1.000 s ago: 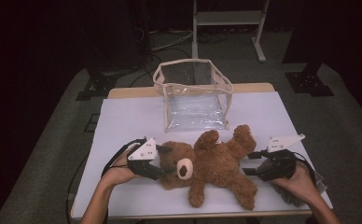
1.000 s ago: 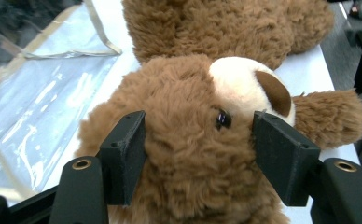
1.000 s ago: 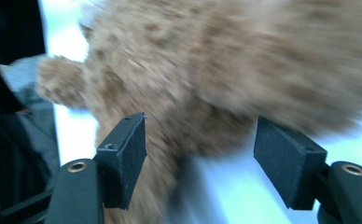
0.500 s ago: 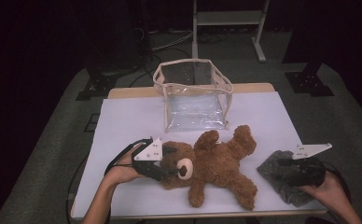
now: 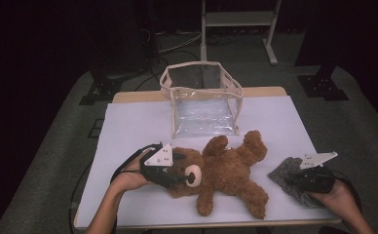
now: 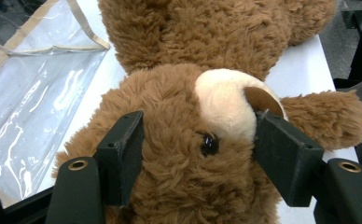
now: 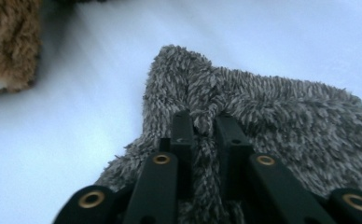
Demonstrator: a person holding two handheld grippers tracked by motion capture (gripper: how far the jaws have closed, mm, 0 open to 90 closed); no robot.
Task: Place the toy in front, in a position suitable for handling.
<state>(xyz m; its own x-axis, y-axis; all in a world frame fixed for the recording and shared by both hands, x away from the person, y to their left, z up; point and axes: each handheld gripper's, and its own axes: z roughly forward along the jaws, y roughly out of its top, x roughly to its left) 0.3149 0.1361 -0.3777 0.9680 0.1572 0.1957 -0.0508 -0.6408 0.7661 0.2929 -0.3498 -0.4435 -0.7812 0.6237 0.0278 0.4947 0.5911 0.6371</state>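
A brown teddy bear (image 5: pixel 226 170) lies on its back on the white table (image 5: pixel 128 131). My left gripper (image 5: pixel 179 173) comes in from the left and is shut on the bear's head (image 6: pixel 193 140), one jaw on each side of the muzzle and eye. At the table's right front edge lies a grey fuzzy cloth (image 5: pixel 287 170). My right gripper (image 5: pixel 294 181) rests on it; its jaws have just been closing and now pinch a fold of the cloth (image 7: pixel 272 107) between them (image 7: pixel 202 119).
A clear plastic bag (image 5: pixel 201 97) with beige trim stands open at the back middle of the table; its side (image 6: pixel 34 88) is close to the bear's arm. A metal stand (image 5: pixel 238 19) and dark floor lie beyond the table.
My right gripper has moved right and down, away from the bear's leg, and shut on the grey cloth. The left gripper and the bear have stayed put.
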